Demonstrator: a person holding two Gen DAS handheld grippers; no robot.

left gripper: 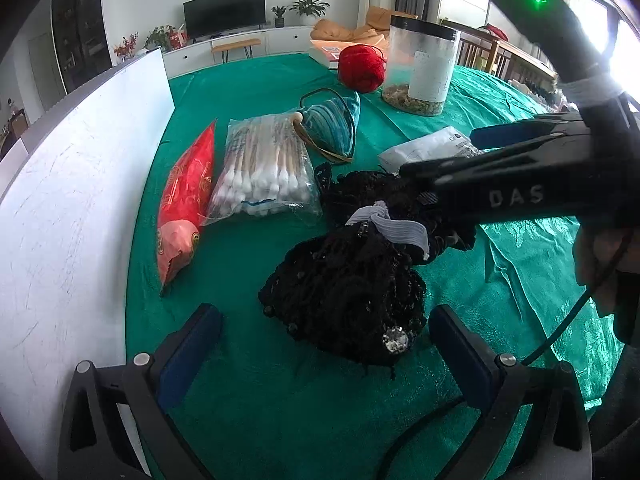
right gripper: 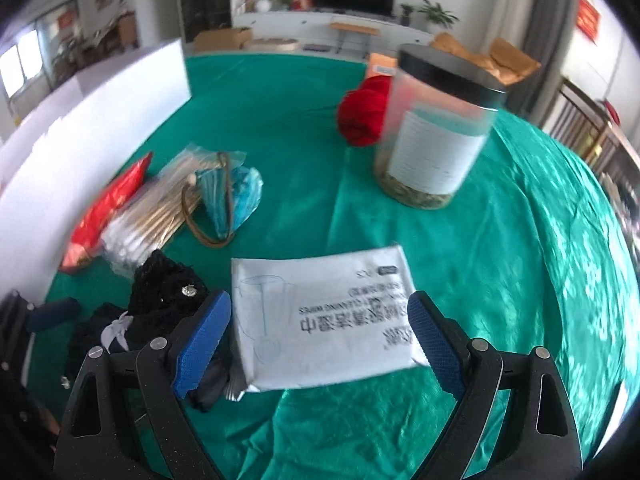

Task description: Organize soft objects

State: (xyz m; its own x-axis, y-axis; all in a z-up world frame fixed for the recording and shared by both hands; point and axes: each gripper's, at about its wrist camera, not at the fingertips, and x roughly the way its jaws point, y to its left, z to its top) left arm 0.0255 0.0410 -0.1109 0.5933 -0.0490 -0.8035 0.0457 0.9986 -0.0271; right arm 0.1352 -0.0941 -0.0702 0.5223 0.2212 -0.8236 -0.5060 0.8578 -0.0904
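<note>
Black knitted bundle (left gripper: pixel 344 284) tied with a white elastic band (left gripper: pixel 394 230): lay on the green-clothed desk (left gripper: pixel 248 392), just ahead of the left claw (left gripper: pixel 324 344).
Left claw: fingers wide apart, holding nothing.
Right claw (right gripper: pixel 320 340): fingers apart, flanking the near end of a white wipes packet (right gripper: pixel 324 320).
Beside bundle: clear bag of cotton swabs (left gripper: pixel 264 164), red foil packet (left gripper: pixel 184 200).

Home living room. Flat-screen TV (left gripper: pixel 224 11) on long white low cabinet (left gripper: pixel 240 46), potted plants (left gripper: pixel 308 6) beside it, wooden bench (left gripper: pixel 236 46) in front, red decoration (right gripper: pixel 589 19) on wall, green cloth (left gripper: pixel 248 80) over table.
</note>
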